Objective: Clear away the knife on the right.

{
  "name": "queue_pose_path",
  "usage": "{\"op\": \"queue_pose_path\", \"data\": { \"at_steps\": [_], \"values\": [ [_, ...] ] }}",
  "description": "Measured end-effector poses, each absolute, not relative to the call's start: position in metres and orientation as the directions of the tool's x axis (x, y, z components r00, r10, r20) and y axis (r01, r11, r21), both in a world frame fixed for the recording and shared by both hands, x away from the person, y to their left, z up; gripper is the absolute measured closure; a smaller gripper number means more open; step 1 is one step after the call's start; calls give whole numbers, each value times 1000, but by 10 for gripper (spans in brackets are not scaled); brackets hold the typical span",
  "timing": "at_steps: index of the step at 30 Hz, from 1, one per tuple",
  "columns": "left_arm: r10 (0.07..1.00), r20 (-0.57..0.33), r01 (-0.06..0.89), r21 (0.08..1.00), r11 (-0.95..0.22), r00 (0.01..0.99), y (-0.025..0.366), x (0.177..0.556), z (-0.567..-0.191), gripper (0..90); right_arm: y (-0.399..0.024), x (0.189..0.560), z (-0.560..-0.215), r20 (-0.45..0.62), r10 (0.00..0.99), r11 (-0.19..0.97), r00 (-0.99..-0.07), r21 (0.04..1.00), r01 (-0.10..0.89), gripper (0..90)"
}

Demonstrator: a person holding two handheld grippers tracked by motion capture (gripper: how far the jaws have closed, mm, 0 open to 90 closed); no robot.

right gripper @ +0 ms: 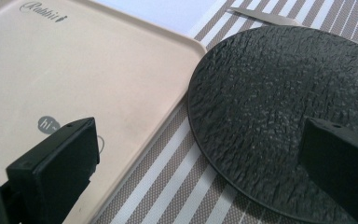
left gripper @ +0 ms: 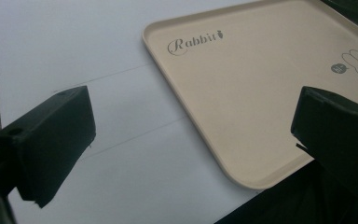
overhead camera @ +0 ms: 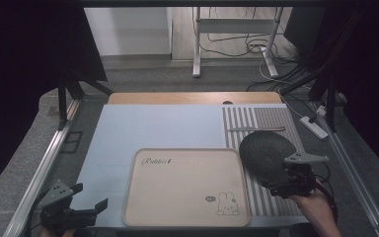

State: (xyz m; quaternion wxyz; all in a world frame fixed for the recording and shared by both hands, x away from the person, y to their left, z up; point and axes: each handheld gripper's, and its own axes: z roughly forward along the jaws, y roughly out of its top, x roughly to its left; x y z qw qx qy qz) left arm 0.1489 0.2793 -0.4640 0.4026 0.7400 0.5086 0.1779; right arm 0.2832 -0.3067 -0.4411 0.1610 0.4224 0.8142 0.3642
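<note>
A beige tray (overhead camera: 182, 187) printed with "Rabbit" and a bunny lies empty at the front middle of the table. Right of it a black textured round plate (overhead camera: 265, 150) rests on a striped placemat (overhead camera: 261, 116). My right gripper (overhead camera: 278, 180) hovers open at the plate's near edge. In the right gripper view, one jaw of the right gripper (right gripper: 200, 140) stands over the plate (right gripper: 279, 93) and the other over the tray (right gripper: 74, 70). My left gripper (overhead camera: 90, 196) is open at the front left, and in its own view it (left gripper: 191, 116) is near the tray's corner (left gripper: 251, 84), holding nothing.
A flat metal utensil (overhead camera: 254, 129) lies on the placemat beyond the plate, and its tip (right gripper: 265, 16) shows in the right gripper view. A light blue mat (overhead camera: 153, 128) covers the left and middle. Metal frame rails (overhead camera: 44, 163) run along both sides. A power strip (overhead camera: 315, 127) lies on the floor.
</note>
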Motion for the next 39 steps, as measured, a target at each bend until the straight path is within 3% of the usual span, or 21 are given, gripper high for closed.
{"op": "queue_pose_path", "data": {
  "at_steps": [24, 39],
  "values": [
    [896, -147, 615, 772, -161, 419, 279, 150, -464, 1, -299, 338, -456, 8, 842, 418, -540, 623, 661, 0],
    [896, -147, 613, 774, -160, 420, 279, 150, -464, 2, -296, 376, -461, 43, 854, 390, -518, 607, 693, 0]
  ]
}}
